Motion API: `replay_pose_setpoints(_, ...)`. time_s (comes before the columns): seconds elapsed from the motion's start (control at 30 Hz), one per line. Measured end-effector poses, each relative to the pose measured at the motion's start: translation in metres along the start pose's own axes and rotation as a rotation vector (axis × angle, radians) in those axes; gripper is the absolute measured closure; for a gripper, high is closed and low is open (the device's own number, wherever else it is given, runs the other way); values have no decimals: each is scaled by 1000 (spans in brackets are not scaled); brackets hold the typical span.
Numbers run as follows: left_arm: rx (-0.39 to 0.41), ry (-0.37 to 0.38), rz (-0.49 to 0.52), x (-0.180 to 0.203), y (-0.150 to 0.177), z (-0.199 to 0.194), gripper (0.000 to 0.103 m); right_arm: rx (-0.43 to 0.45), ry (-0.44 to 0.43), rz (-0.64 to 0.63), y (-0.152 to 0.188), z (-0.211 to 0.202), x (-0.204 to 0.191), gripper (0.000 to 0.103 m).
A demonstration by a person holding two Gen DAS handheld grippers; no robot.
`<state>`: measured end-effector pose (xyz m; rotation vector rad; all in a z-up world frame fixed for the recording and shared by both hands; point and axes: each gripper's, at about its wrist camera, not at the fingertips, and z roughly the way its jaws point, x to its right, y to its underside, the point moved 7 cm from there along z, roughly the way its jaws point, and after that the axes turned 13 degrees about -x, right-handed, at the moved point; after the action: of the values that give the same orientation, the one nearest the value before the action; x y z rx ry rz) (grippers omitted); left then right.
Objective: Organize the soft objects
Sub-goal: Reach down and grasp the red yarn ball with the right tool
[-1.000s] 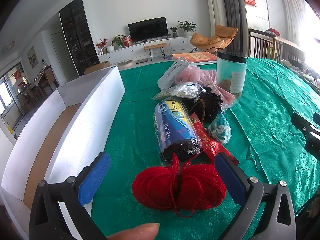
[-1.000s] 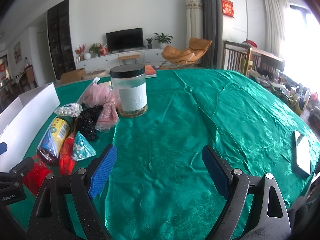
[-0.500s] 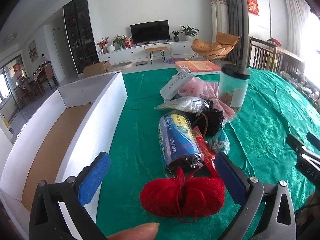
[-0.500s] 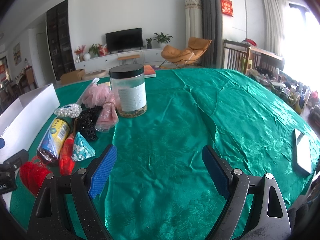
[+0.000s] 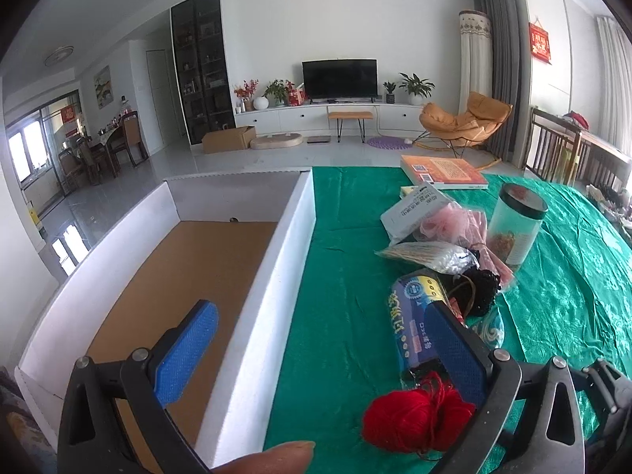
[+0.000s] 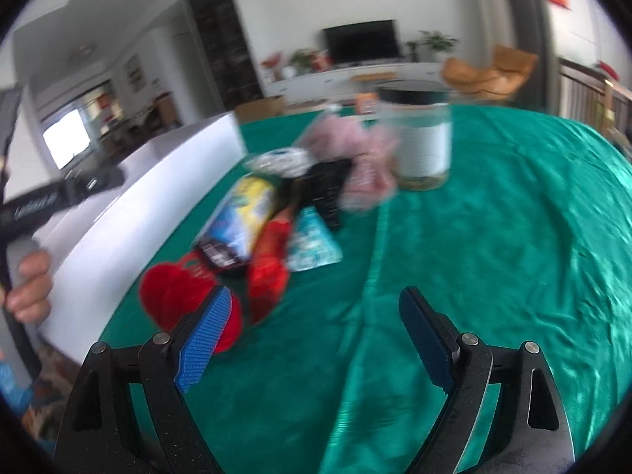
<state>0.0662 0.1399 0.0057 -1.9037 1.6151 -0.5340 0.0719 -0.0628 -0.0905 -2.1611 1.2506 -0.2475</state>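
Observation:
A red yarn ball [image 5: 414,420] lies on the green tablecloth [image 5: 343,288], just inside my left gripper's right finger. My left gripper [image 5: 316,355] is open and empty, raised over the wall of the white box [image 5: 284,276]. Beyond the yarn lie a blue-and-yellow bag roll [image 5: 414,320], a black mesh item [image 5: 480,286] and pink fabric [image 5: 454,221]. My right gripper [image 6: 312,335] is open and empty above the cloth; its view is blurred, with the yarn ball [image 6: 177,296] at its left finger.
A plastic jar with a black lid [image 5: 517,225] stands right of the pile. A white packet [image 5: 418,209] and an orange book [image 5: 442,168] lie farther back. The box has a brown floor [image 5: 177,276]. A red packet [image 6: 272,268] and a teal pouch [image 6: 312,241] lie beside the roll.
My left gripper has risen and swung left, so the box now fills its left side. My right gripper has swung left toward the pile and its view has blurred.

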Motion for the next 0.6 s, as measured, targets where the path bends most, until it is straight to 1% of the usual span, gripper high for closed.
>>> replay_pose_setpoints(0.07,25,-24,-16,-11,-7,-7,0,-19,24,-152,-9,14,-40,14)
replay_pose_setpoints(0.13,40,-38,-36,-22,-13,-13,0,-42,102,-262,-21,34,-72,14)
replay_pose_setpoints(0.17,41,-43,-44,-28,-15,-15,0,-77,117,-297,-25,46,-81,14)
replay_pose_setpoints(0.23,41,-56,-55,-36,-17,-16,0,-175,136,-358,-28,74,-98,14)
replay_pose_setpoints(0.27,40,-64,-57,-40,-17,-17,0,-221,127,-373,-26,86,-105,15)
replay_pose_setpoints(0.3,37,-70,-59,-42,-16,-16,0,-251,110,-371,-23,90,-106,17)
replay_pose_setpoints(0.33,32,-73,-59,-42,-14,-14,0,-269,102,-360,-20,93,-110,17)
replay_pose_setpoints(0.37,24,-73,-58,-42,-12,-12,0,-275,106,-348,-17,93,-111,23)
replay_pose_setpoints(0.4,14,-71,-53,-39,-9,-9,0,-281,110,-334,-13,89,-109,40)
replay_pose_setpoints(0.43,3,-67,-44,-35,-6,-6,0,-281,133,-313,-9,86,-107,41)
replay_pose_setpoints(0.47,-7,-63,-31,-29,-3,-3,0,-272,153,-294,-5,78,-102,46)
replay_pose_setpoints(0.53,-26,-52,-2,-15,2,2,0,-258,185,-230,4,60,-84,47)
replay_pose_setpoints(0.6,-44,-33,26,1,8,7,0,-256,214,-103,10,41,-44,47)
